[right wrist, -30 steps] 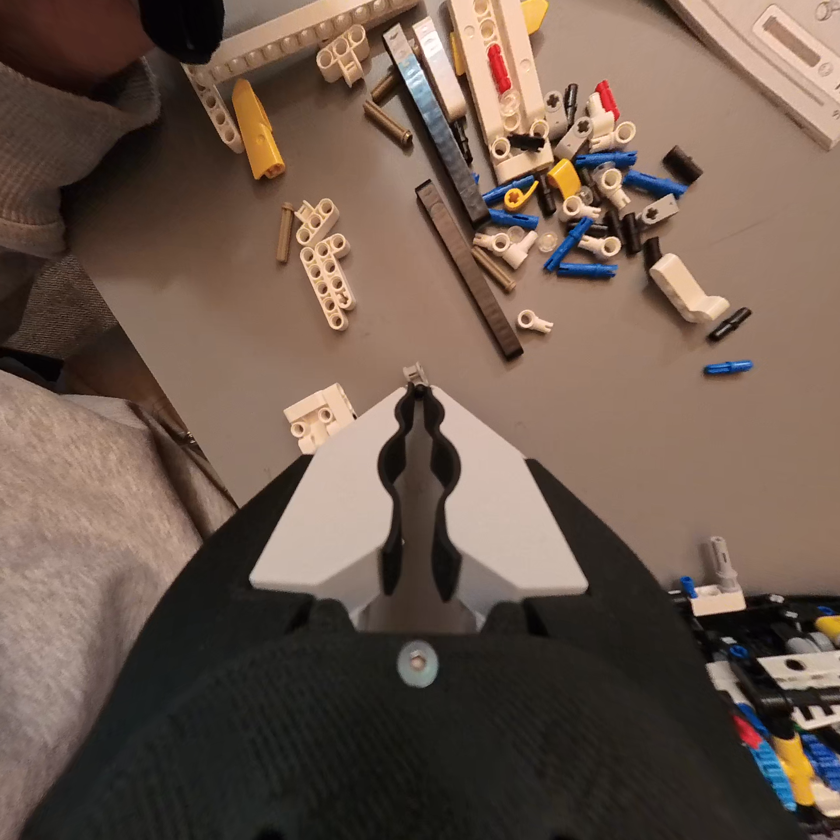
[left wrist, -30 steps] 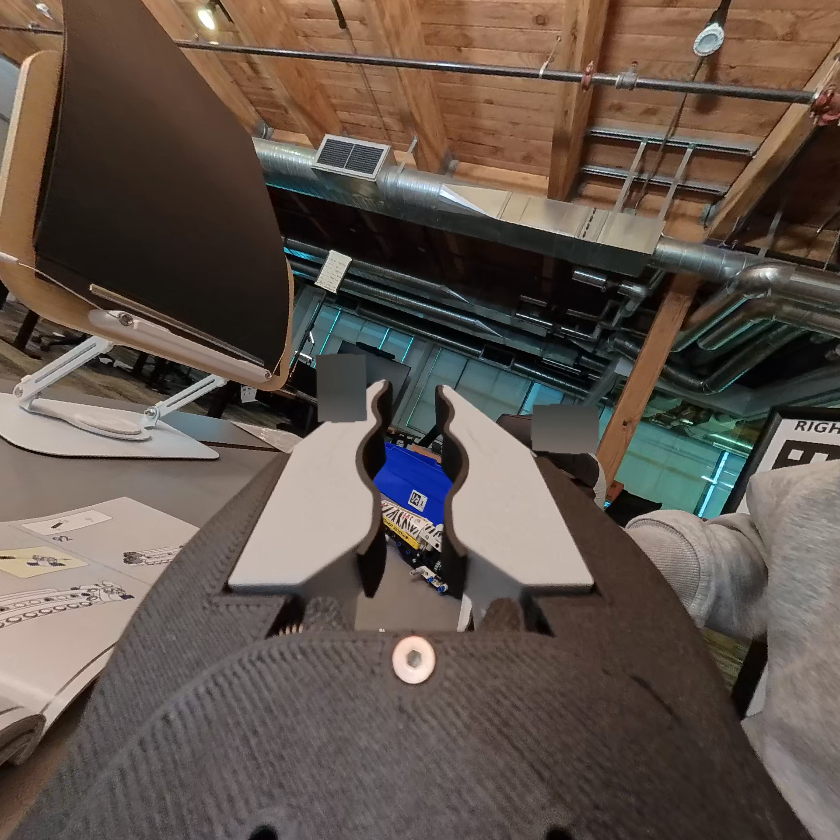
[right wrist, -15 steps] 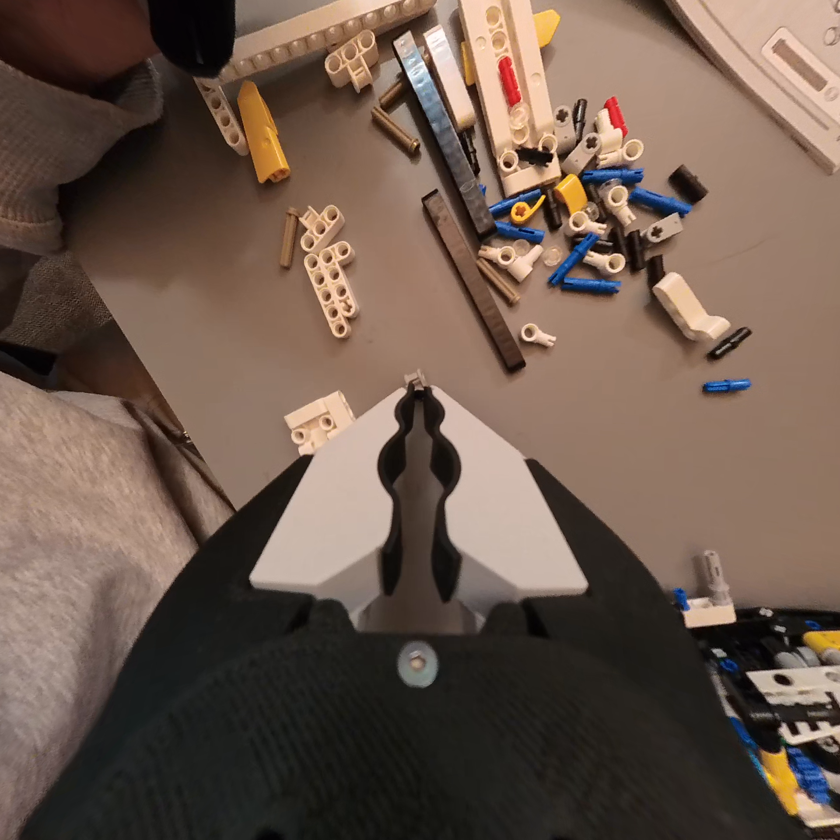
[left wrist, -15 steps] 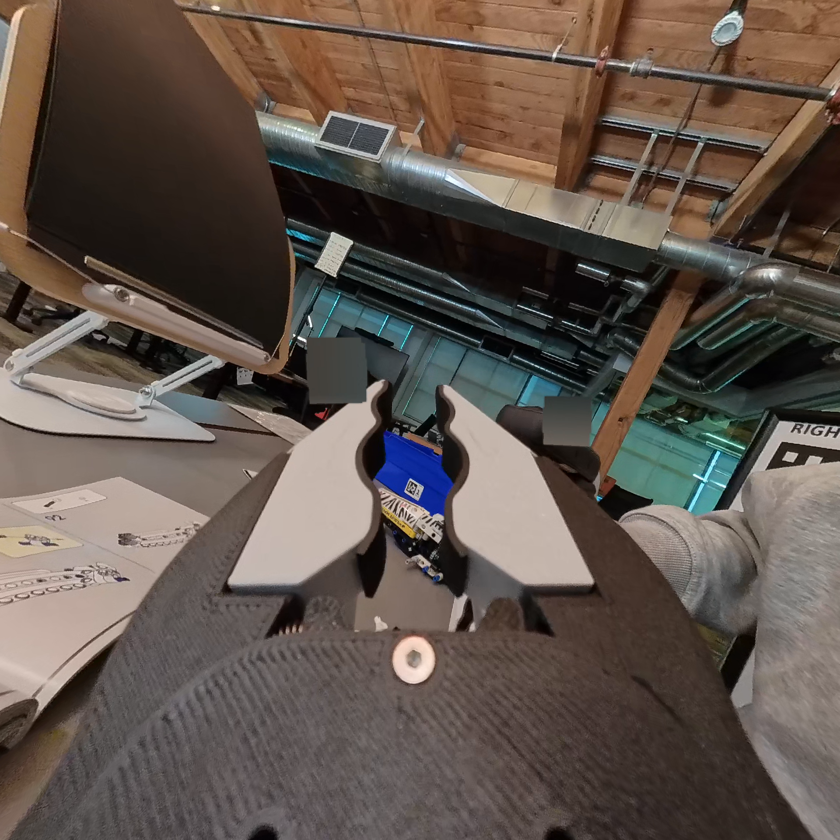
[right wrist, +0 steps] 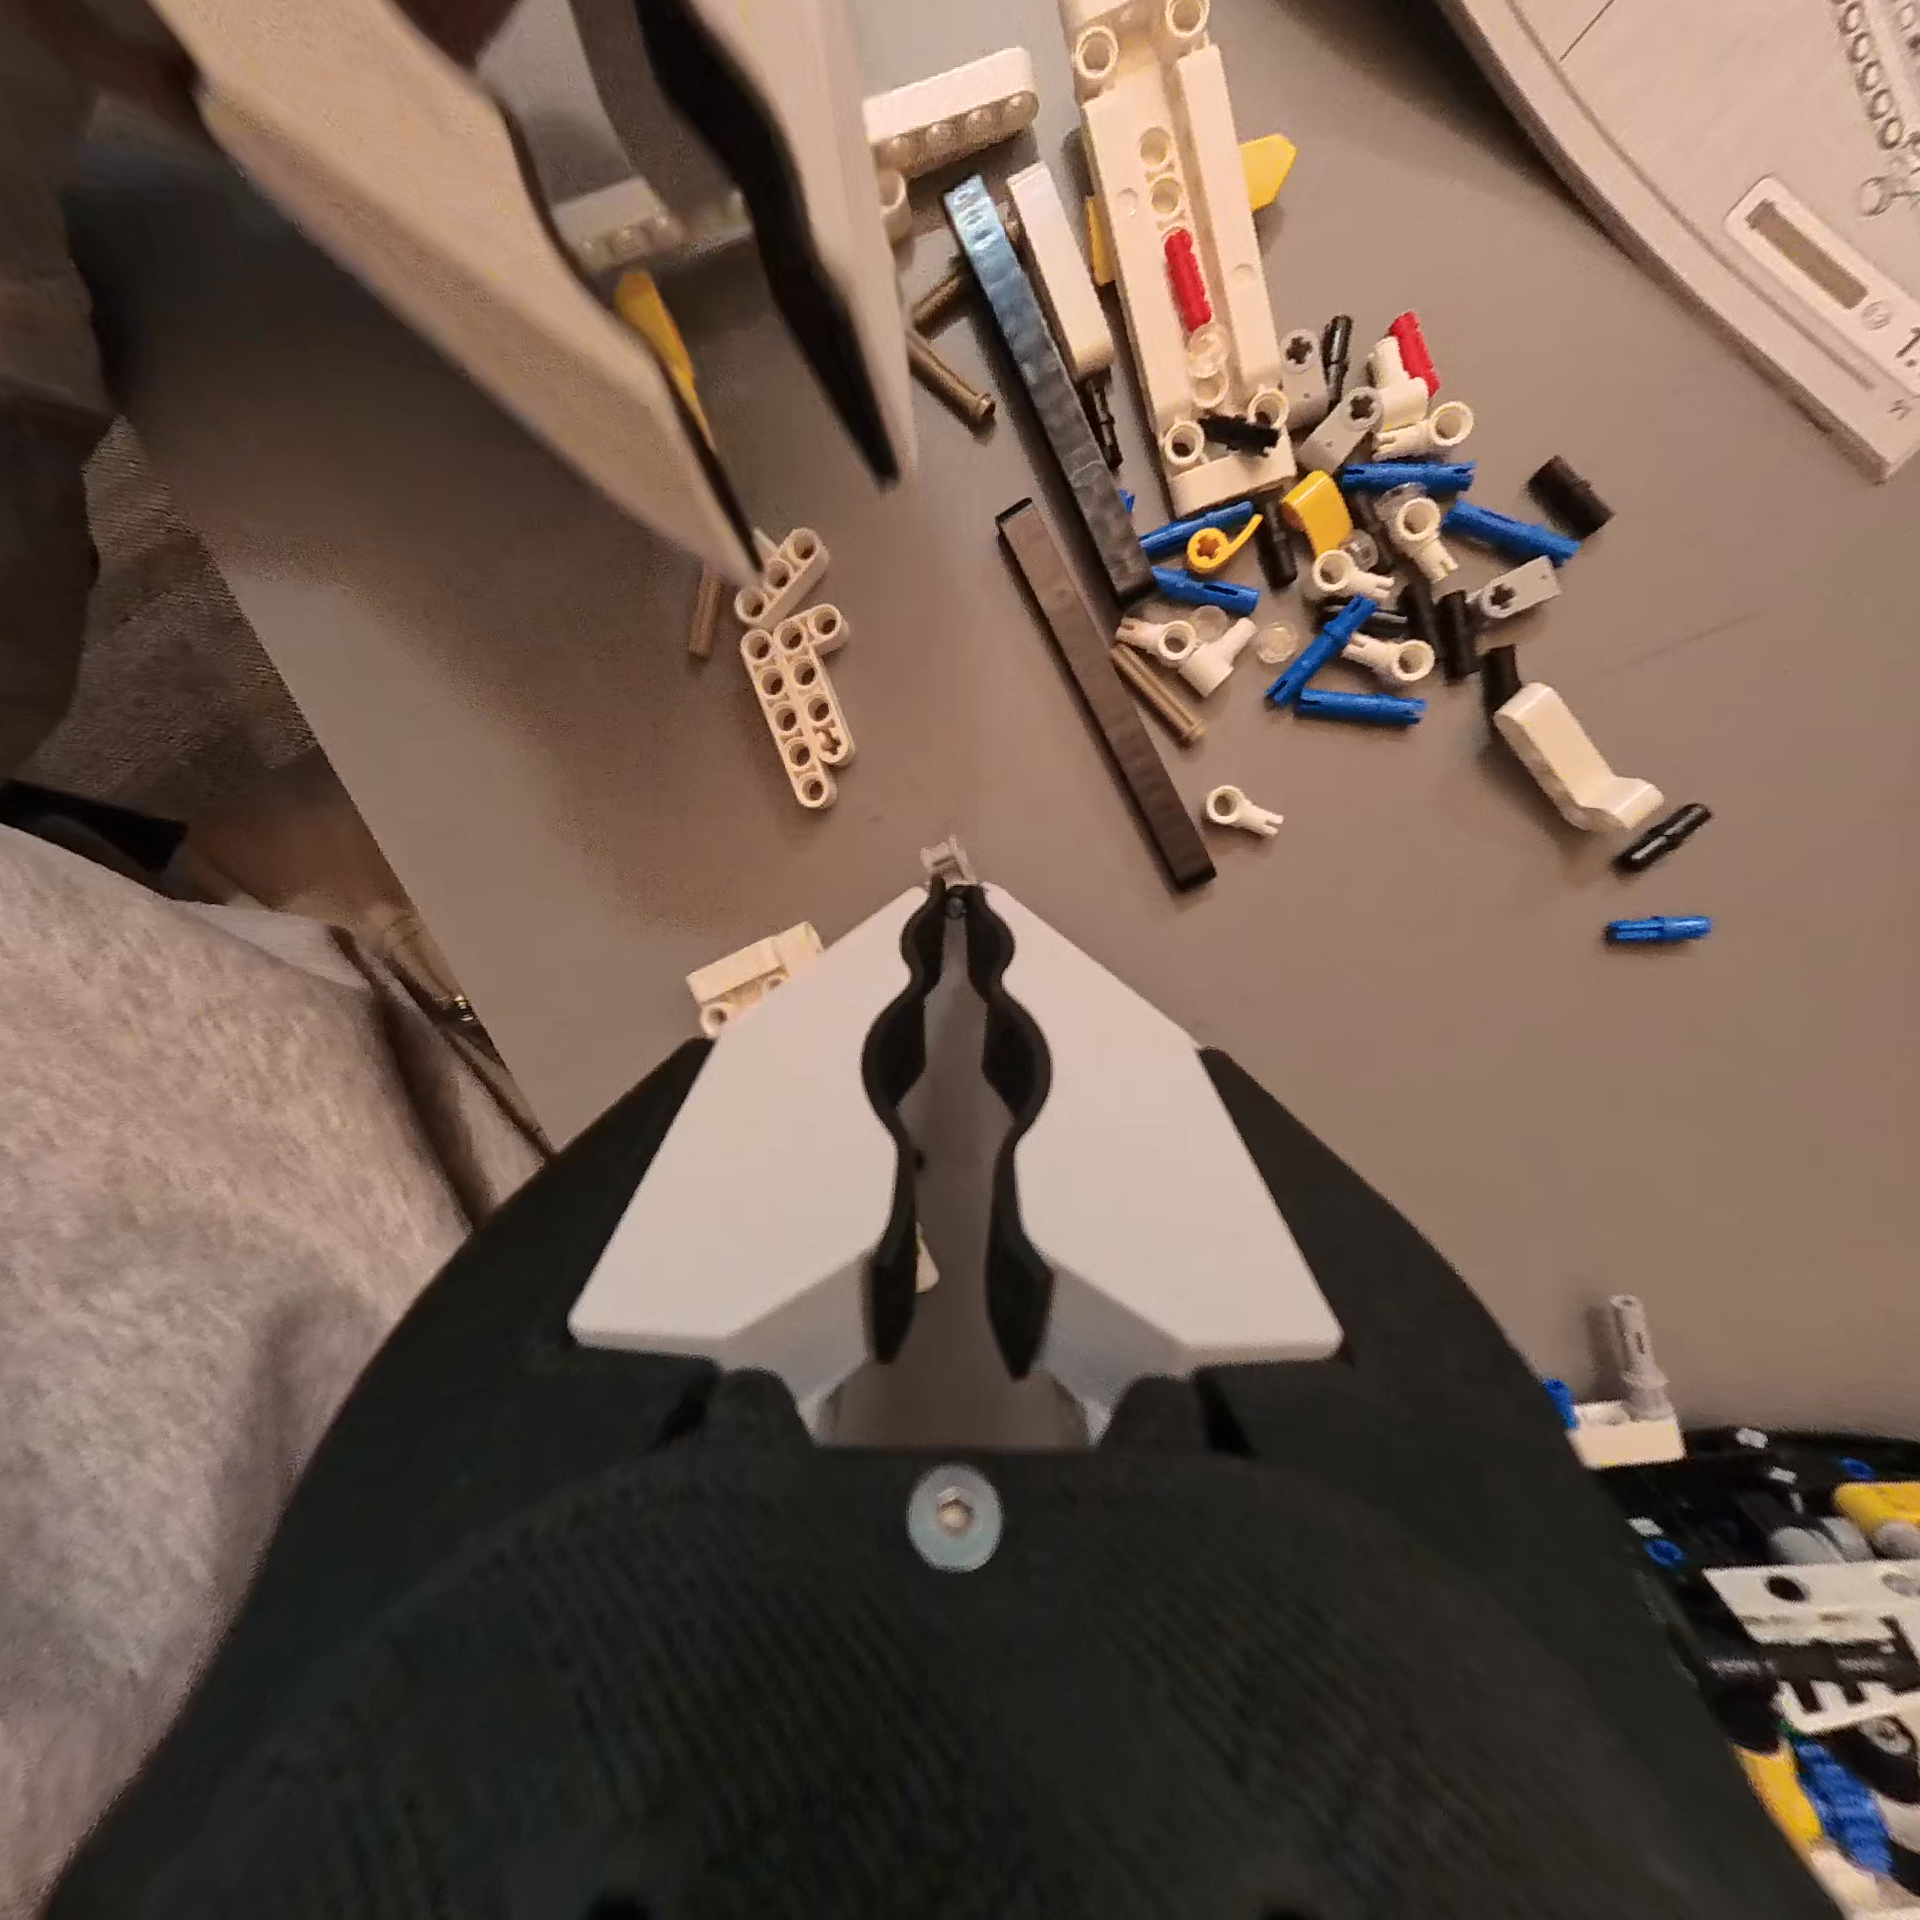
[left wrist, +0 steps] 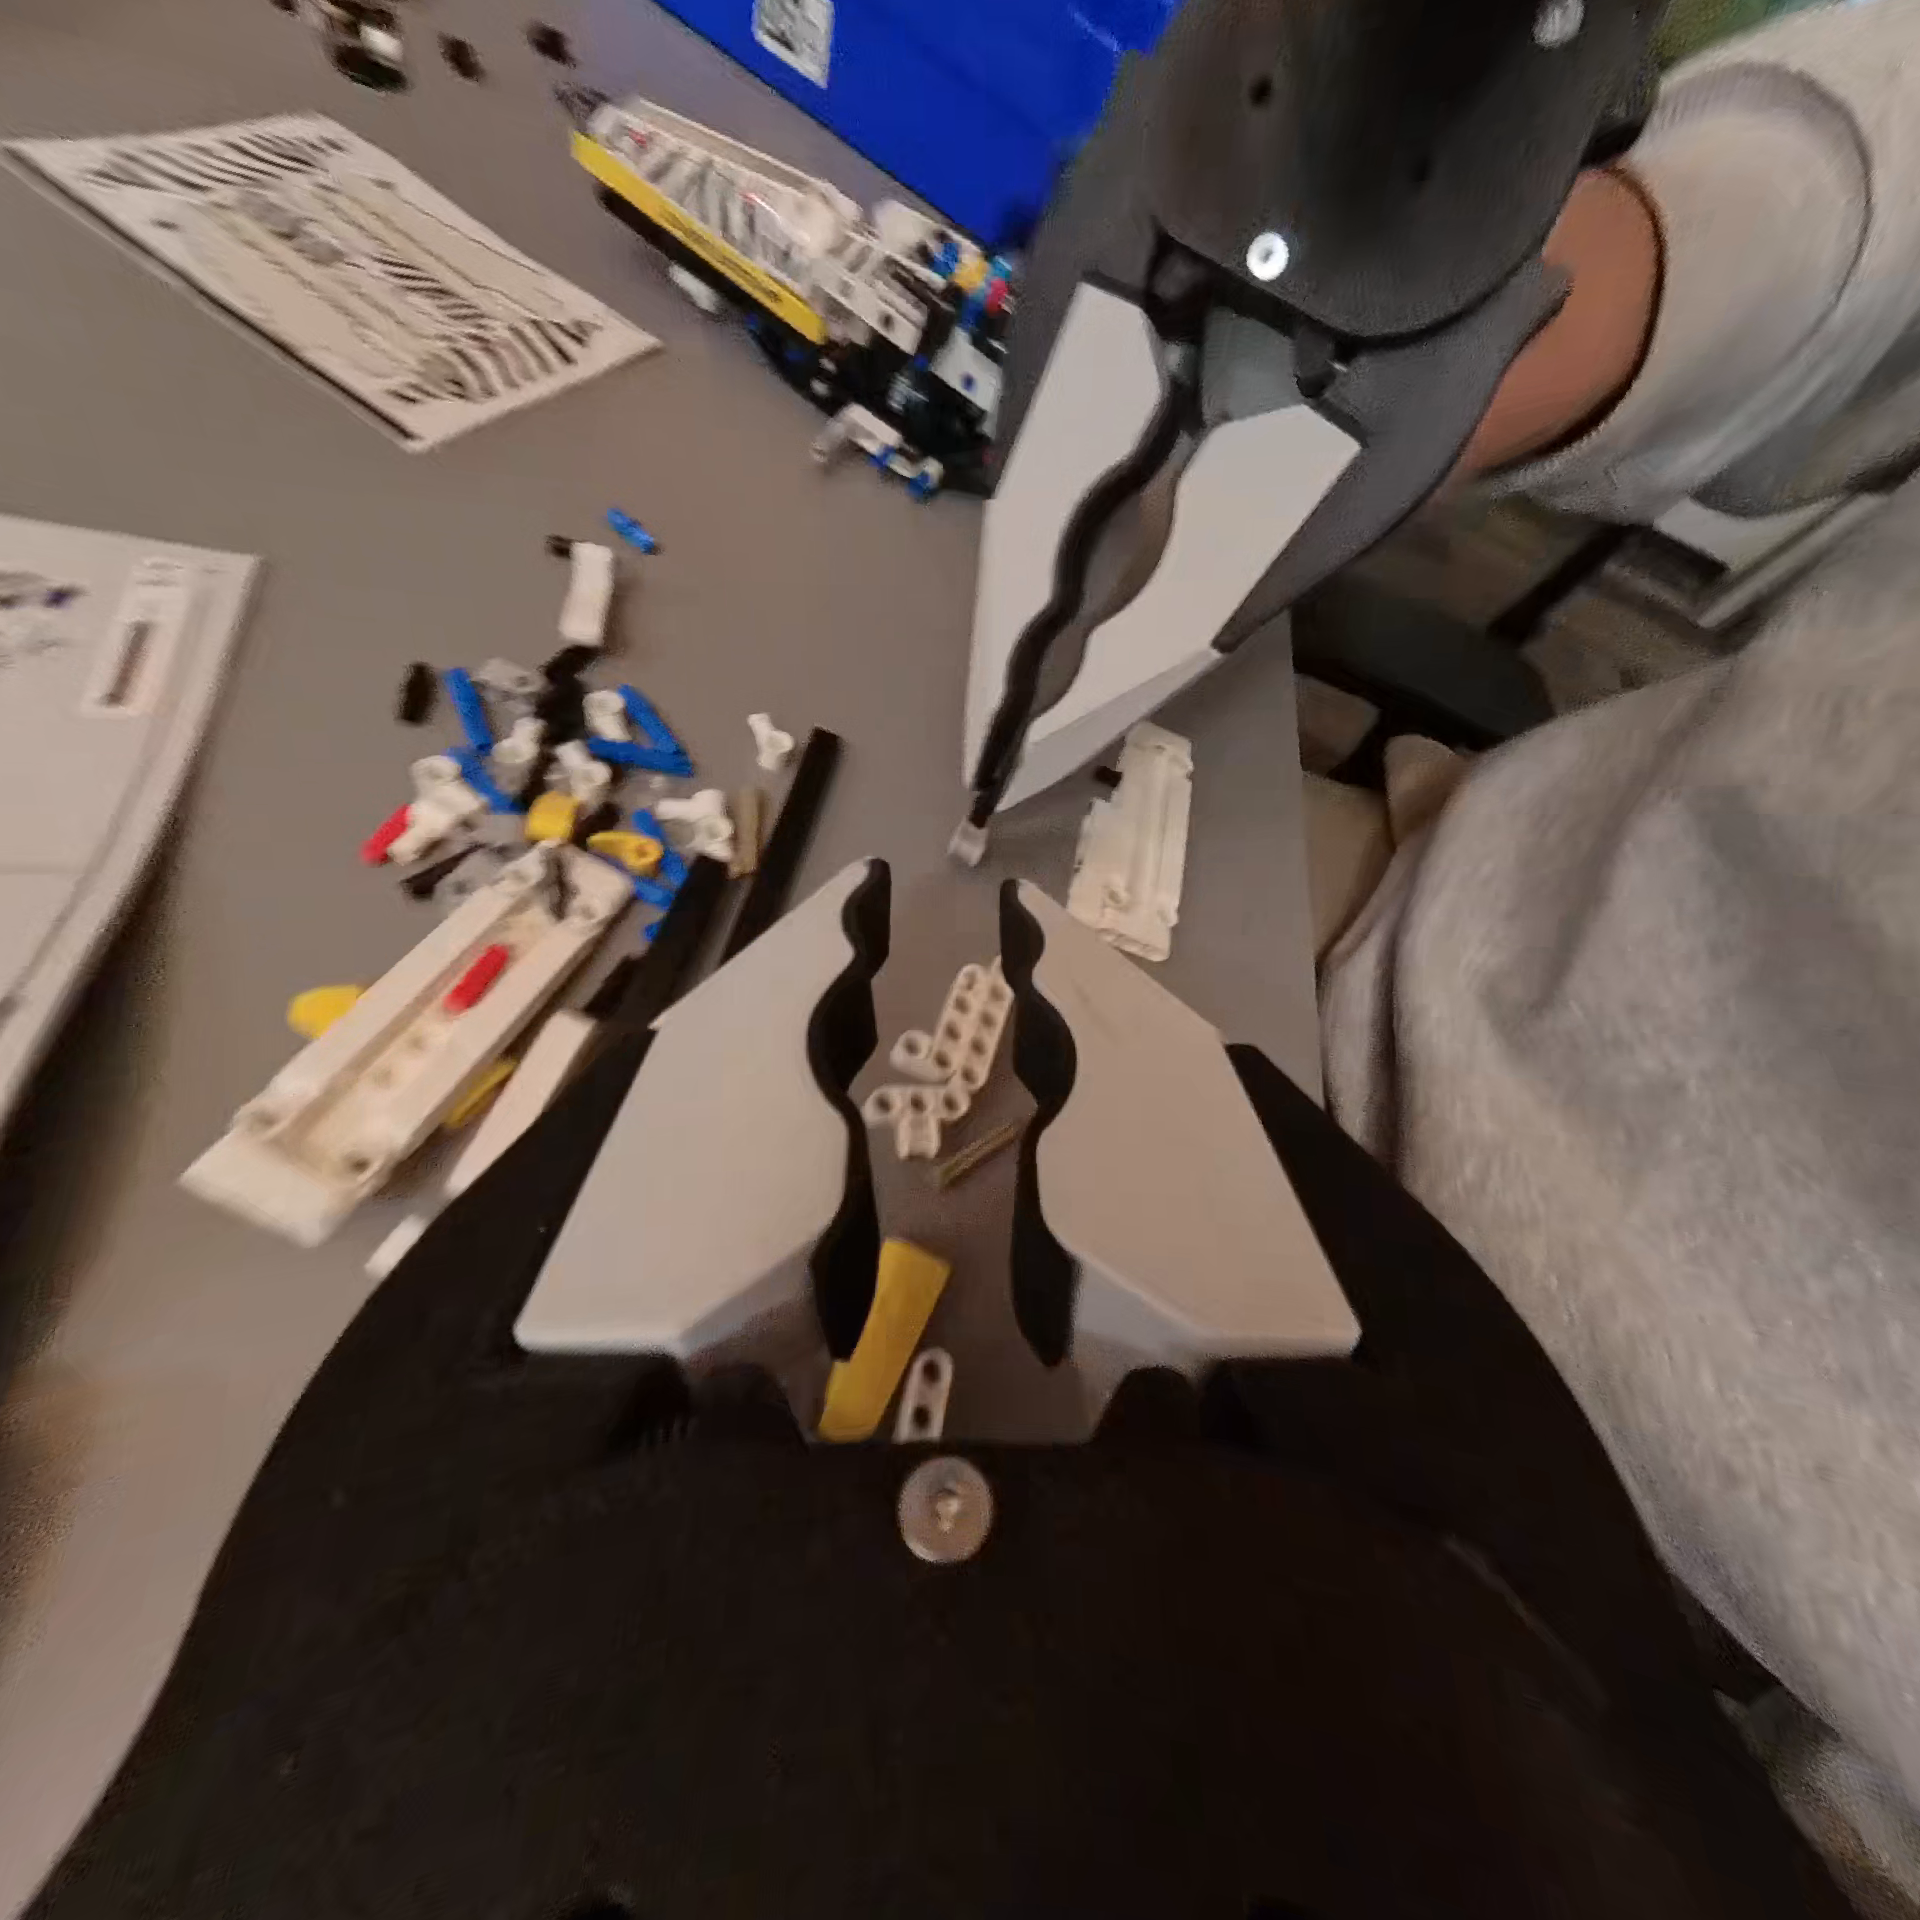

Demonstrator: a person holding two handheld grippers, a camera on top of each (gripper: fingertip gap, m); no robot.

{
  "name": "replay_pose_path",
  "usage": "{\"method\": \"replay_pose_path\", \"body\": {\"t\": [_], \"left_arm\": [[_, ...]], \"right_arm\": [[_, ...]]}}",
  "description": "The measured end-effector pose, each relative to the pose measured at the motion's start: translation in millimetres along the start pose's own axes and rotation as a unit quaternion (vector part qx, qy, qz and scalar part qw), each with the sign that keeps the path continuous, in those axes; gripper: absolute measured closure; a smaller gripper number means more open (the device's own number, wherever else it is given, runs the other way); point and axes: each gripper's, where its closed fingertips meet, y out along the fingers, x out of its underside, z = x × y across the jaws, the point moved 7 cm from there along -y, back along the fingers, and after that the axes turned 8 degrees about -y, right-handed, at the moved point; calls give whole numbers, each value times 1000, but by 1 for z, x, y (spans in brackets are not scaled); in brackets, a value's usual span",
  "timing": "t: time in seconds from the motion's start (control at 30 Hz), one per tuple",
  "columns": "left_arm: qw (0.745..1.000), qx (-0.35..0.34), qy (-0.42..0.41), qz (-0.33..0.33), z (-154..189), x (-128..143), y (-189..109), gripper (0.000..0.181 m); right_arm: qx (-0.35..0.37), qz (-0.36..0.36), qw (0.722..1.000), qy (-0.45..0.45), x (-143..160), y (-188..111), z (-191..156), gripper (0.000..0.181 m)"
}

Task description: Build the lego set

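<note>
Swung down from the ceiling beams to face the worktop [left wrist: 312, 499]: left hand-held gripper [left wrist: 943, 904], jaws parted and empty; now hovering over the white beams [left wrist: 951, 1049] and a yellow piece [left wrist: 883, 1330], likely readying a pick or a brace; right hand-held gripper [right wrist: 951, 899] almost unmoved, pinched tight on a small grey connector [right wrist: 945, 860] poking past its tips, just above the worktop; loose parts pile [right wrist: 1351, 540] well apart to the right of that; half-built model [left wrist: 831, 281] near the blue box [left wrist: 935, 94], beyond both; white bracket [left wrist: 1138, 842] just beside the right tips.
</note>
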Motion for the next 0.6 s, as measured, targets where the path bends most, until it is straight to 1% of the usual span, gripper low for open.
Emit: {"method": "replay_pose_path", "body": {"t": [0.07,0.17,0.23,0.3,0.37,0.47,0.53,0.6], "left_arm": [[1000,10,10,-25,6,0,20,164],[996,-12,29,-84,7,10,45,166],[993,-20,42,-108,9,14,54,164],[993,-24,46,-104,11,12,58,157],[992,-37,50,-108,11,12,61,156],[990,-54,61,-116,10,13,62,160],[990,-51,62,-114,10,14,62,172],[991,-45,59,-109,10,14,62,175]], "right_arm": [[0,-5,1000,0,1,1,-1,180],[13,-21,1000,-10,4,1,-3,179],[17,-22,1000,-14,5,0,-5,179],[13,-17,1000,-12,5,1,-5,179],[10,-8,1000,-9,3,1,-5,179],[6,-2,1000,-8,1,3,-4,179],[2,-2,1000,-8,1,5,-5,179],[2,-3,1000,-8,1,6,-4,179]]}}
